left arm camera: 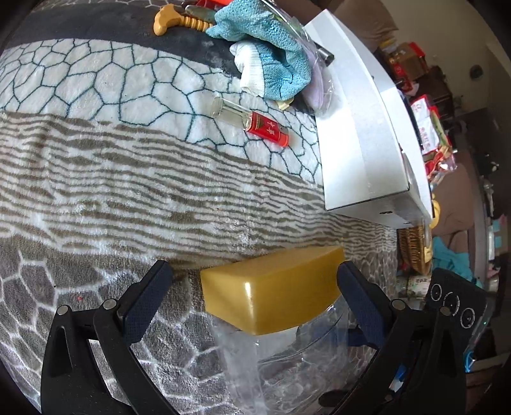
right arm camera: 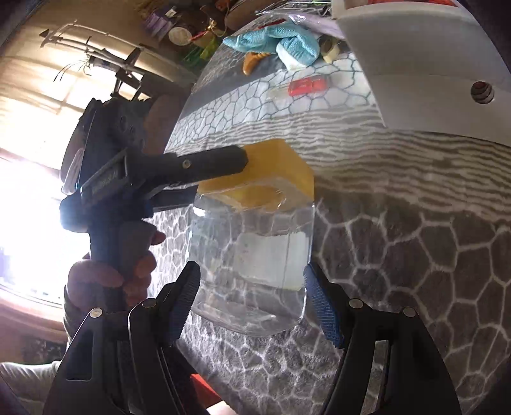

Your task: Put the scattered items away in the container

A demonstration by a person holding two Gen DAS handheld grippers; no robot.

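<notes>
On blanket point(left arm camera: 127, 191), brackets clear jar point(right arm camera: 252, 255) with right gripper point(right arm camera: 250, 271) spread, not touching, likely to steady it; keeps left gripper point(left arm camera: 255, 268) likewise spread around yellow block point(left arm camera: 271, 297) lying tilted on jar rim, apparently let go for drop-in.

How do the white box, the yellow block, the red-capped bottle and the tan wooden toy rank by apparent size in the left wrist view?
1. White box
2. Yellow block, though it sits right at the camera, which inflates it
3. Red-capped bottle
4. Tan wooden toy, close to the bottle in length and farther off, so these two are unsure
</notes>
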